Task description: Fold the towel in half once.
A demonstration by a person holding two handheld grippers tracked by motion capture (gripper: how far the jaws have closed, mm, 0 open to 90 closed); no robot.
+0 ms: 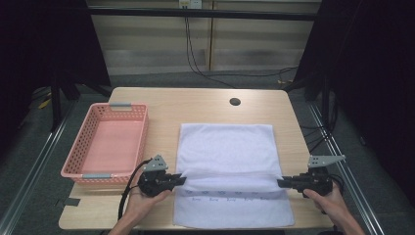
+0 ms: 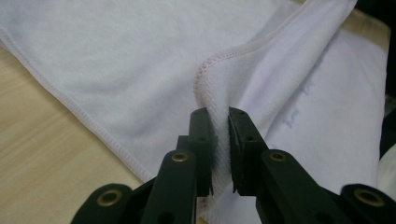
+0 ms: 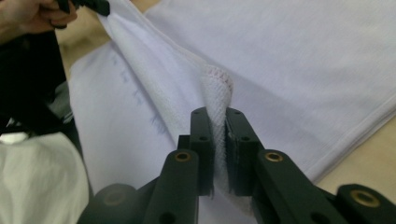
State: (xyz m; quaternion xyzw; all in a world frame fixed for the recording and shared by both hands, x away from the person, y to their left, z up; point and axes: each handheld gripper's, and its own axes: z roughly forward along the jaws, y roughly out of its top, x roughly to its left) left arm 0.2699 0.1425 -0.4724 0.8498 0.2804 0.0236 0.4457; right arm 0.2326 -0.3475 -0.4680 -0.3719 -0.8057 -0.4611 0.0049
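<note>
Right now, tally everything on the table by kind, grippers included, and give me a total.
White towel: 1
Pink basket: 1
Grippers: 2, the left gripper and the right gripper, each shut on the towel's fold
Total: 4

left: pink basket [image 1: 110, 142] blocks | right: table [image 1: 288, 127] seemingly open
</note>
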